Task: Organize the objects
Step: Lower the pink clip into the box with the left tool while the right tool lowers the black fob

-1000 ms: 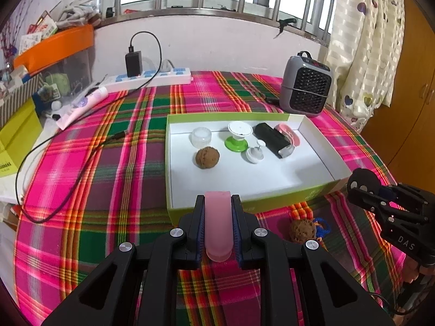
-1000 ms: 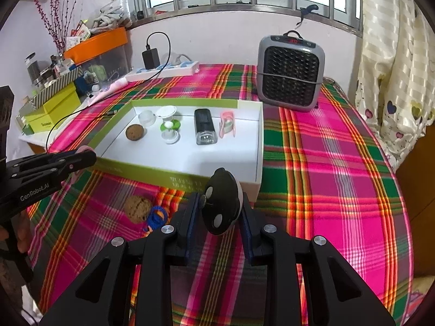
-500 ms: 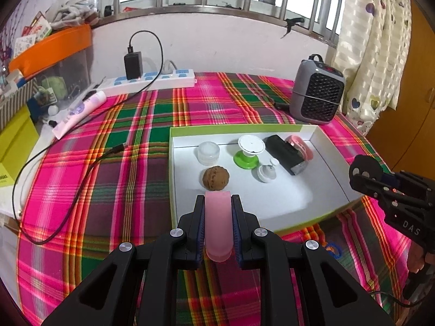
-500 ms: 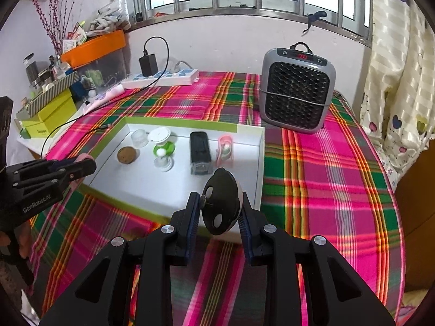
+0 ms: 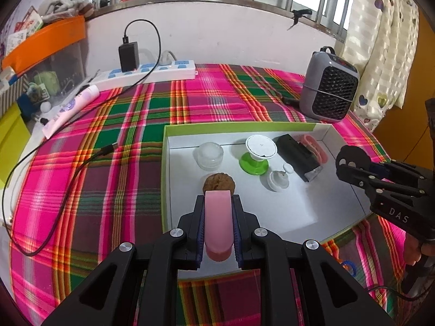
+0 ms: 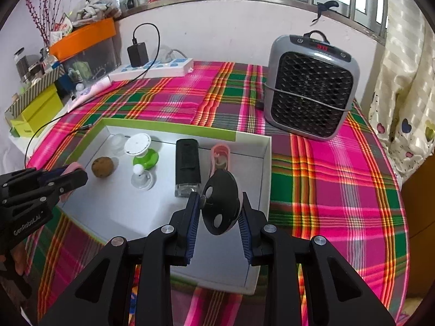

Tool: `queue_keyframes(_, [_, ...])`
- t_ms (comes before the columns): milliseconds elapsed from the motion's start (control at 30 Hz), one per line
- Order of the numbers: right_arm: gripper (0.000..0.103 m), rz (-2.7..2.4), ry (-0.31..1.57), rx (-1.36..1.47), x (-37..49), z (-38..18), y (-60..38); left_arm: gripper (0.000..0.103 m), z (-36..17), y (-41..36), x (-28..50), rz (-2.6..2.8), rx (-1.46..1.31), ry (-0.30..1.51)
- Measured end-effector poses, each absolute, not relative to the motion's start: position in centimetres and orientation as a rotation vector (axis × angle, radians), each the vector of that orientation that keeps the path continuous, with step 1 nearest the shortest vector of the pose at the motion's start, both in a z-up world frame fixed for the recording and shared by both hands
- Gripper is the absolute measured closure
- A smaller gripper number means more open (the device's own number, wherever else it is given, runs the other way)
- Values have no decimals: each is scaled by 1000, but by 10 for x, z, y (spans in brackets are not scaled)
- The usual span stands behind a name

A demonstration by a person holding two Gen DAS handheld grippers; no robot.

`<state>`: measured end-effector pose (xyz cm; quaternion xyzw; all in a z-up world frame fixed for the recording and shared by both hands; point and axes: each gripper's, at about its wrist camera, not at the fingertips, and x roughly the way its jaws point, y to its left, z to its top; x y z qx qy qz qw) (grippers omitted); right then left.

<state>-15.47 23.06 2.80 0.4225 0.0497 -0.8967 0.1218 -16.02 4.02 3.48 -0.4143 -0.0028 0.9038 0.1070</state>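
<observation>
My left gripper (image 5: 218,226) is shut on a pink oblong block (image 5: 217,225) and holds it over the near left part of the white tray (image 5: 288,214), just short of a brown walnut (image 5: 218,183). My right gripper (image 6: 219,212) is shut on a black egg-shaped object (image 6: 220,206) over the tray's near right part (image 6: 261,187). The tray also holds a clear jar (image 5: 209,154), a green-and-white stand (image 5: 258,154), a small white cap (image 5: 277,179), a black box (image 5: 299,154) and a pink item (image 5: 315,149).
A grey heater (image 6: 310,87) stands behind the tray on the right. A power strip (image 5: 146,74) with a charger and cable lies at the back. A blue ring (image 5: 349,267) lies on the plaid cloth before the tray. Boxes and clutter (image 6: 38,108) line the left edge.
Both grippers have moved forward with their objects, from in front of the tray to over its near part. The second walnut and blue ring have slipped out of view below.
</observation>
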Motion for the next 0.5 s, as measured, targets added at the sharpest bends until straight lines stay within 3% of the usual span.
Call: queue_keyframes(500, [74, -2599, 178, 1260, -170, 15, 226, 87, 23, 49, -172, 2649, -1252, 42])
